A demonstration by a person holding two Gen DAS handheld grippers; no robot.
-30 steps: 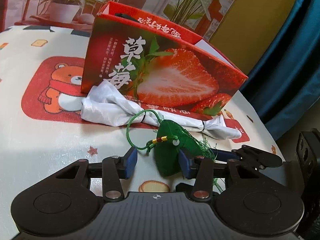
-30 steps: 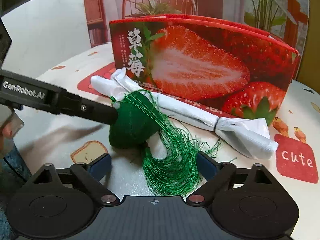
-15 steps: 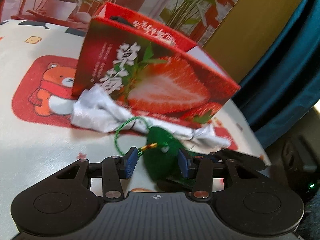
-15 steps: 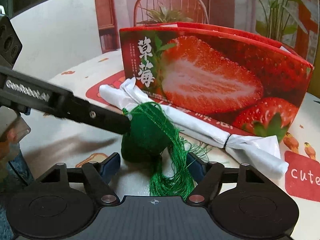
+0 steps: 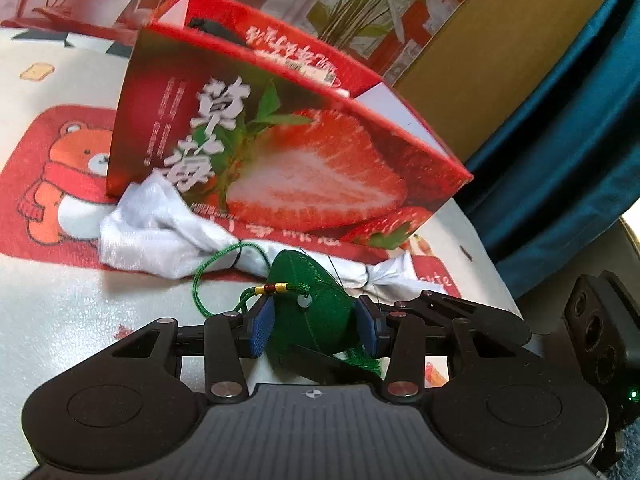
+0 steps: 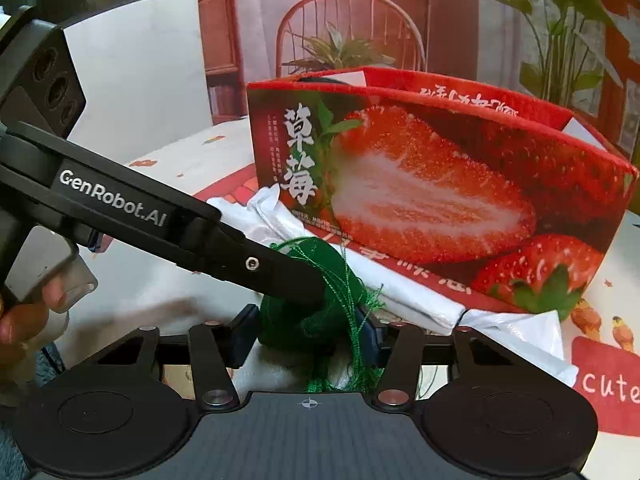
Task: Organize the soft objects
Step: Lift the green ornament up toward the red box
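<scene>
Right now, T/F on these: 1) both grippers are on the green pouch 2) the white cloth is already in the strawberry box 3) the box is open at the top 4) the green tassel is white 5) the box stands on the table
1) True. The left gripper and the right gripper each have their fingers closed against the green tasselled fabric pouch.
2) False. The white knotted cloth bundle lies on the cartoon-print tablecloth, against the front of the red strawberry-print cardboard box.
3) True. The box top is open, something dark showing inside.
4) False. The tassel threads are green.
5) True. It rests on the tablecloth.
</scene>
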